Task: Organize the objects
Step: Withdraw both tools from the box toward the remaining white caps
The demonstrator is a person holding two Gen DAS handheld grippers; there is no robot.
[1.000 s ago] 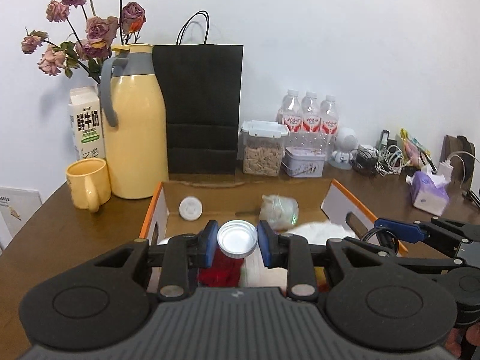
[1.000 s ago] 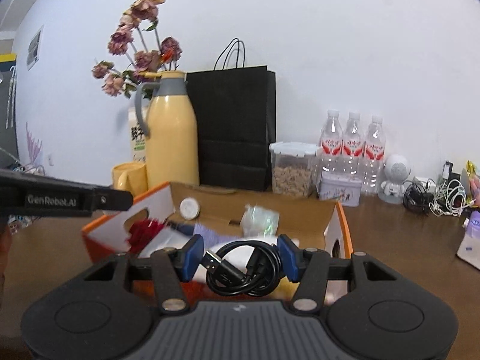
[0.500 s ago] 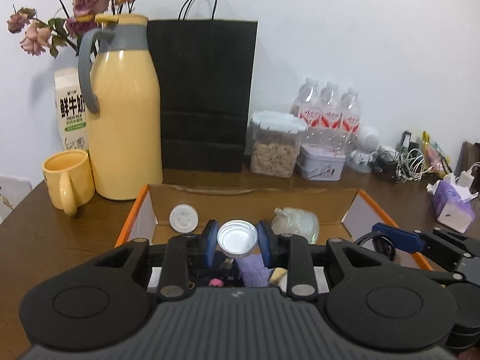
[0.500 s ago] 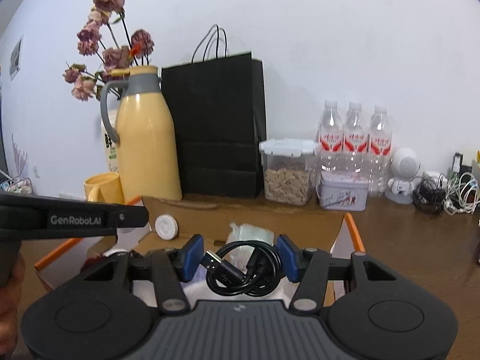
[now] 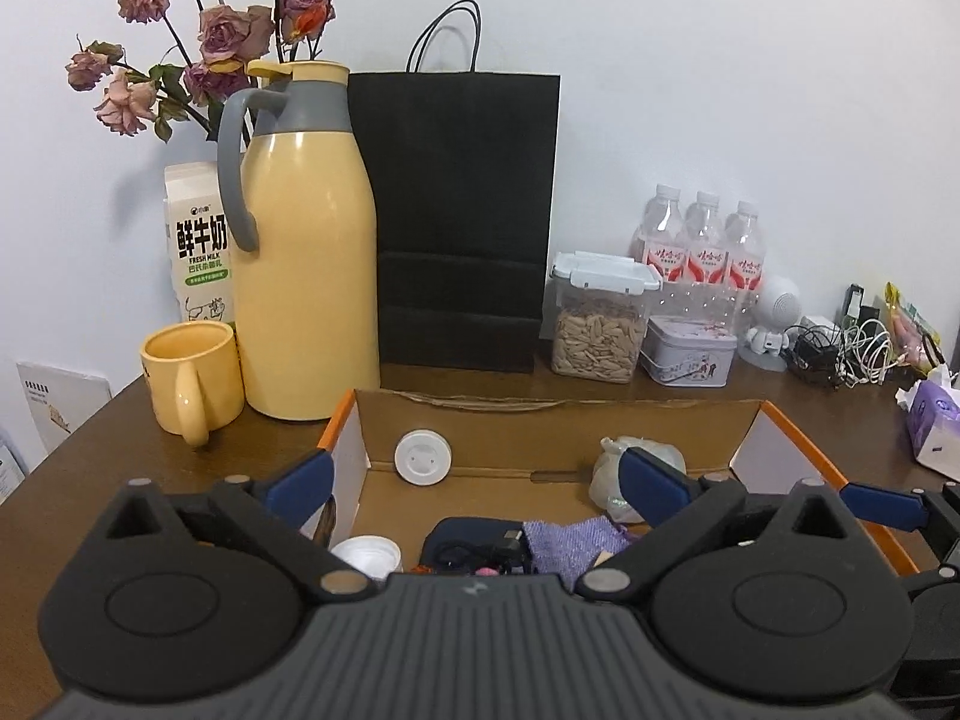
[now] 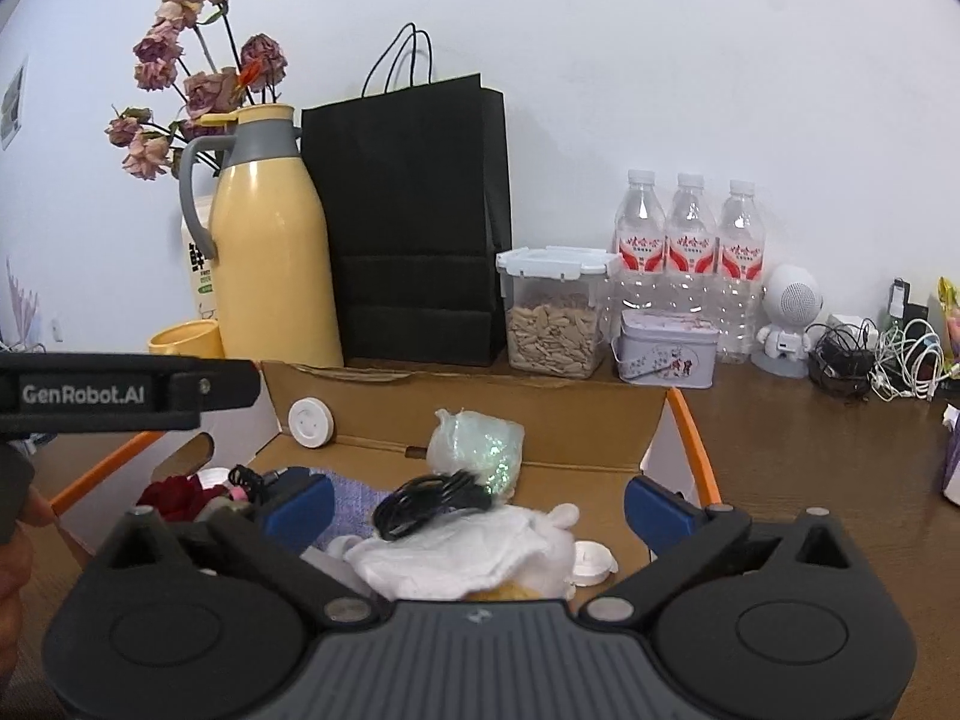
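Cardboard box holds coiled black cable, white cloth, plastic bag.

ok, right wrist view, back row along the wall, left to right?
yellow thermos → black paper bag → clear snack container → three water bottles → white robot figurine → cable tangle

Both views sit on my wrists, looking forward and slightly downward along each claw, close above the open cardboard box on the counter. The left wrist view faces the box from its left part; the right wrist view faces it from further right, with my left claw's body entering at its left edge. Both share the yellow thermos, black paper bag and water bottles along the back wall.
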